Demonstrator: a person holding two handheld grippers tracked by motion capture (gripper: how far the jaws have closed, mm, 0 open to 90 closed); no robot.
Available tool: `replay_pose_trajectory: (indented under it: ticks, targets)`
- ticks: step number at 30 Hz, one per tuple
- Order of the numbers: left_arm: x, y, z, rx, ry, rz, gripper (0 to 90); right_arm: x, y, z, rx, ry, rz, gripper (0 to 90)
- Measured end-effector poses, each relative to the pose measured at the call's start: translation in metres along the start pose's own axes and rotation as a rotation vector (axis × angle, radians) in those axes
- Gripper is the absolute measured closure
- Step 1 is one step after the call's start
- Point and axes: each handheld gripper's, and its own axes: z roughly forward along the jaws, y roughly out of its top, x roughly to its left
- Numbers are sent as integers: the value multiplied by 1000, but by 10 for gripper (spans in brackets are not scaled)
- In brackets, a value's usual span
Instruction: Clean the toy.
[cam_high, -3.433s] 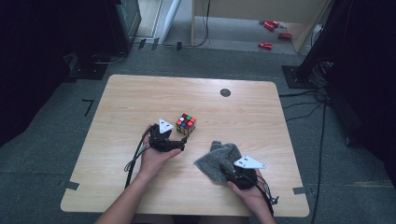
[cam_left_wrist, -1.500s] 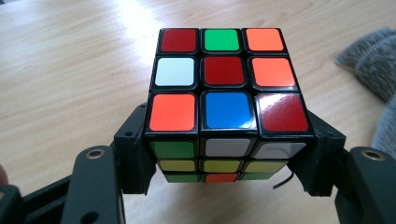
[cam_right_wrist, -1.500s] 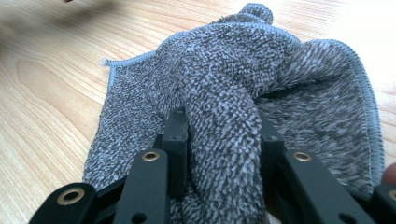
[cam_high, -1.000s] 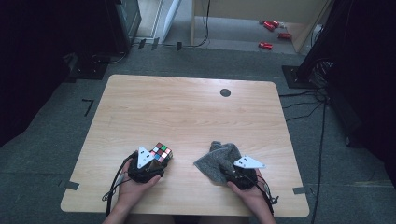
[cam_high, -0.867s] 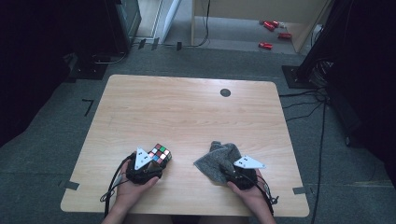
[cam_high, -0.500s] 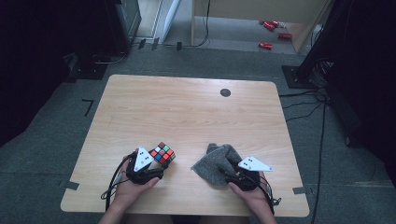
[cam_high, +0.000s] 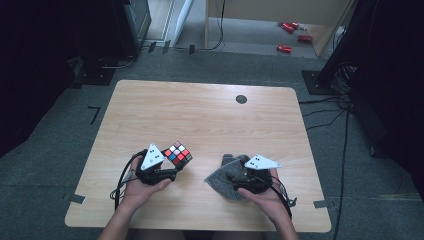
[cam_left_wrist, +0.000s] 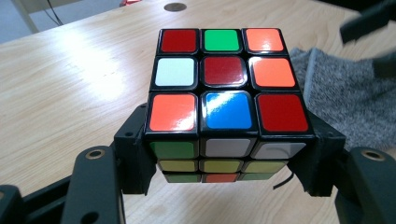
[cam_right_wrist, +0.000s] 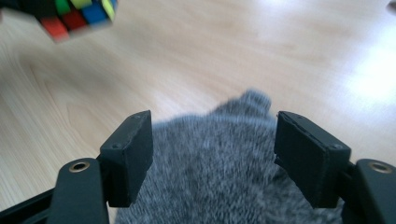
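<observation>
The left tongs (cam_left_wrist: 224, 186) clamp the multicoloured plastic puzzle cube (cam_left_wrist: 226, 93); it could twist loose. The right tongs (cam_right_wrist: 212, 154) have just been opening, apparently slack, over the grey knitted cloth (cam_right_wrist: 219, 182), which may drop.

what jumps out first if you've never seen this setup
The bright puzzle cube stands out first, clamped in the left gripper near the table's front left. To its right lies a grey knitted cloth, with the right gripper over it; its jaws have just been opening and stand apart, the cloth between them.
</observation>
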Motion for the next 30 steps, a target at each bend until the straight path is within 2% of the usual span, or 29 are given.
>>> replay_pose_trajectory:
  ticks: [1, 3, 5, 6, 7, 8, 12, 14, 15, 17, 18, 22, 23, 25, 26, 27, 30]
  targets:
    - [2, 0, 0, 3, 5, -11, 346, 0, -5, 3, 40, -26, -47, 264]
    - [4, -1, 1, 11, 5, -15, 346, 0, -6, 4, 45, -29, -42, 260]
    - [5, -2, 0, 17, -9, -19, 346, -2, -9, 7, 47, -24, -12, 241]
    - [5, -3, 0, 19, -31, -30, 345, -2, -12, 10, 75, -21, -21, 234]
    - [5, -3, 0, 19, -31, -30, 346, -2, -13, 12, 98, -27, -38, 226]
    - [5, -4, 0, 10, -48, -37, 346, -1, -15, 15, 117, -36, -48, 224]
    - [2, -2, 2, -4, -77, -34, 345, -2, -19, 19, 141, -41, -59, 230]
    - [-1, -1, 3, 8, -90, -22, 345, -1, -22, 23, 170, -37, -58, 261]
    - [-1, -1, 3, 8, -90, -22, 345, 0, -23, 24, 172, -35, -57, 278]
    - [-2, -1, 3, 33, -83, 9, 345, 2, -27, 26, 181, -38, -75, 308]
    - [-1, -1, 3, 39, -78, 5, 345, 3, -28, 27, 189, -45, -82, 323]
    - [0, -1, 2, 44, -73, 3, 345, 0, -28, 26, 181, -50, -71, 430]
    - [1, -2, 1, 34, -95, -2, 345, -2, -28, 25, 174, -56, -61, 525]
    - [0, -1, 1, 29, -97, 12, 345, -5, -27, 25, 170, -68, -43, 600]
    - [0, -1, 1, 29, -97, 12, 345, -5, -27, 25, 170, -68, -43, 600]
    - [-1, -1, 0, 25, -97, 20, 345, -7, -25, 24, 161, -65, -32, 638]
    - [-5, -1, 1, 27, -122, 42, 346, -6, -21, 21, 127, -60, -34, 655]
